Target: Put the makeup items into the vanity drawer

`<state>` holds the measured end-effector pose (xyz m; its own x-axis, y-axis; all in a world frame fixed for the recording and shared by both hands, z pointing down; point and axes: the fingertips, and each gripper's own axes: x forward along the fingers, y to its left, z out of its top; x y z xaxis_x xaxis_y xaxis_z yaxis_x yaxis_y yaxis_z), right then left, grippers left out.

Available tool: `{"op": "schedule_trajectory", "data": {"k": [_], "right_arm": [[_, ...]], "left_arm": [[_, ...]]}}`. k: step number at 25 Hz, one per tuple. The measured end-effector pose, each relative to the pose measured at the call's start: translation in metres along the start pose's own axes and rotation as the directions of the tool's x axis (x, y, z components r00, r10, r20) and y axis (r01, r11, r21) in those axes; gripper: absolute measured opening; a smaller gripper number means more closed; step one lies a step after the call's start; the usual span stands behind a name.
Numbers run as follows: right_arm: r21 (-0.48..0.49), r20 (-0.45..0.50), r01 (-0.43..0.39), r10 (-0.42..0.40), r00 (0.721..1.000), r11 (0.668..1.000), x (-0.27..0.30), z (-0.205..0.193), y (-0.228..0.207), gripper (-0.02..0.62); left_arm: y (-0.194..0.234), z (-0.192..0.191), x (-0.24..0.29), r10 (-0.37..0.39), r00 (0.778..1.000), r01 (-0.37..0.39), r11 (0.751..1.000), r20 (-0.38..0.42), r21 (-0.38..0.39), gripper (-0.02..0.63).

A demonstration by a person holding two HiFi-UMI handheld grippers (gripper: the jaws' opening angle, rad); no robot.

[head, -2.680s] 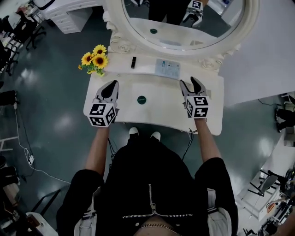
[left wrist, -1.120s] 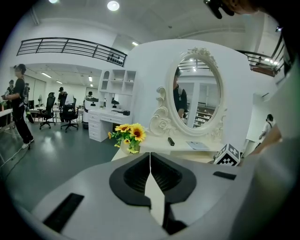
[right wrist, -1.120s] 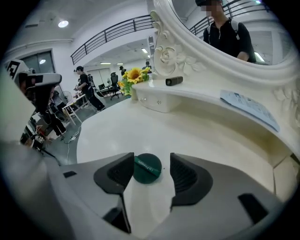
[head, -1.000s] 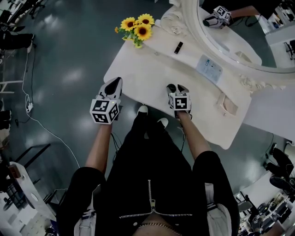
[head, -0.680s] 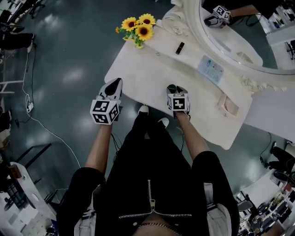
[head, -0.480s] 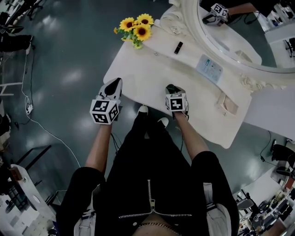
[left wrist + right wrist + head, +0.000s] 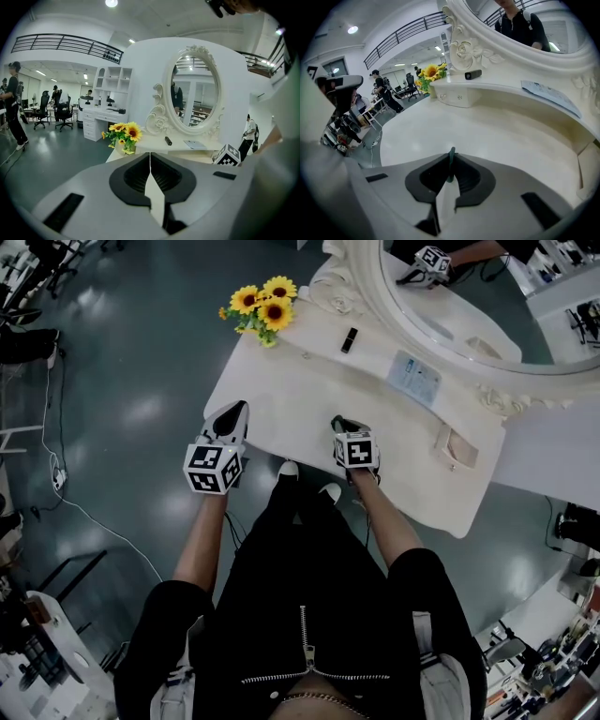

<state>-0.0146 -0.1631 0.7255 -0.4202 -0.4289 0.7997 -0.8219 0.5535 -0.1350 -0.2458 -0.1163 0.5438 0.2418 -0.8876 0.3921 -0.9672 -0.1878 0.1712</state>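
Now right tool [image 7: 340, 422] has just been closed on a thin green disc [image 7: 450, 164] at table [image 7: 281, 381] edge. Left tool [image 7: 229, 414] is shut, empty.

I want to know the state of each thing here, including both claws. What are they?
left claw: shut, empty.
right claw: jaws have just been closing, now shut on the green disc.
green disc: pinched on edge between the jaws.
lipstick tube: lying on the shelf.
small drawer: closed.
sunflowers: upright.
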Motion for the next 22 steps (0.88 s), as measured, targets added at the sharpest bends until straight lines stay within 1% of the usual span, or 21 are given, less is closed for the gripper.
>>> {"op": "schedule_trajectory", "data": {"k": [3,7,14,19,22], "right_arm": [[0.014,0.018,-0.021,0.021,1.000,1.000,-0.005,0.004,0.000,0.035],[0.008,0.066,-0.038,0.038,0.997,0.999,-0.012,0.017,-0.004,0.034],[-0.027,0.189,-0.009,0.014,0.982,1.000,-0.044,0.052,-0.024,0.034],[-0.026,0.286,0.022,-0.014,0.958,0.999,-0.077,0.082,-0.040,0.034],[-0.010,0.326,0.045,-0.039,0.944,0.999,-0.094,0.093,-0.053,0.034]], "left_arm": [[-0.003,0.002,0.003,-0.011,1.000,0.011,1.000,-0.001,0.006,0.021],[-0.008,0.008,0.009,-0.028,1.000,0.028,0.999,0.006,0.019,0.021],[-0.021,0.027,0.023,-0.067,0.997,0.065,0.997,0.036,0.048,0.021],[-0.035,0.045,0.036,-0.105,0.993,0.100,0.992,0.060,0.073,0.021],[-0.048,0.055,0.046,-0.137,0.988,0.130,0.987,0.068,0.090,0.021]]}}
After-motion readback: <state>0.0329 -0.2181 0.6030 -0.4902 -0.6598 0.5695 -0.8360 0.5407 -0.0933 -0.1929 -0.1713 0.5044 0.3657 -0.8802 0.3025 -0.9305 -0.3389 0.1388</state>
